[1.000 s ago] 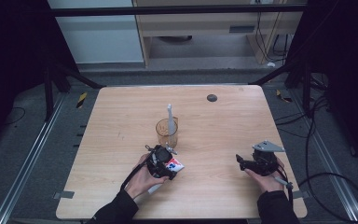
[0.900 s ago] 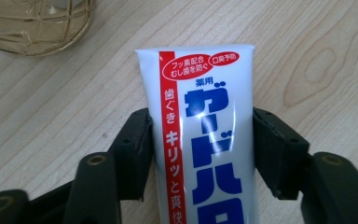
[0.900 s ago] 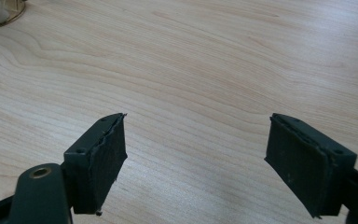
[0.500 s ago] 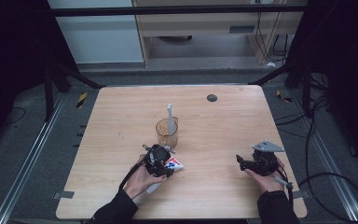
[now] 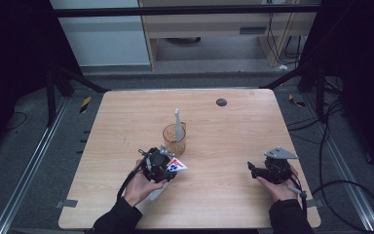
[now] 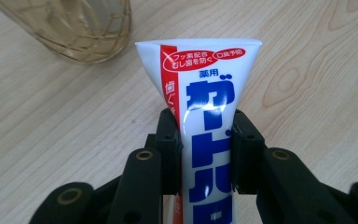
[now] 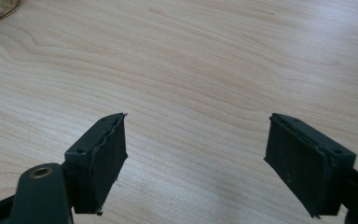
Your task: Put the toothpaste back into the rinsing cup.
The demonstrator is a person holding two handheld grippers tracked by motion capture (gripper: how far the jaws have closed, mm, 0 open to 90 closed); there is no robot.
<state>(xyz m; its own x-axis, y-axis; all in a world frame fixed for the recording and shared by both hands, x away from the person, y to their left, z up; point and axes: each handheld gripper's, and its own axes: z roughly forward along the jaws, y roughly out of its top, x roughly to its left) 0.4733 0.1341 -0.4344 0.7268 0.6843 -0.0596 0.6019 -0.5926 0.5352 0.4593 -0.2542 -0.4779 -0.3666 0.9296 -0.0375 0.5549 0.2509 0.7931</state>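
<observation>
- Wood-grain surface [image 5: 233, 146], pale and broad, carries everything; both forearms come in from its near edge.
- Amber translucent cup [image 5: 174, 138] stands upright near the middle with a white toothbrush [image 5: 177, 124] leaning in it; its base also shows at the top left of the left claw view [image 6: 74, 28].
- Right claw [image 5: 251, 168] rests low at the near right with its jaws spread wide and nothing between them, only bare wood [image 7: 196, 154].
- Left claw [image 6: 204, 154] has just been closing, and its pads now press both sides of a white toothpaste tube [image 6: 205, 93] with blue and red print, just in front of the cup.
- Tube's flat crimped end points toward the cup [image 5: 177, 165]; its cap end hangs back under the hand.
- Risks, as I judge them: the soft tube may bend or slide between the pads as it rises; a swing toward the cup could knock it over, toothbrush and all, since the cup looks light and stands close.
</observation>
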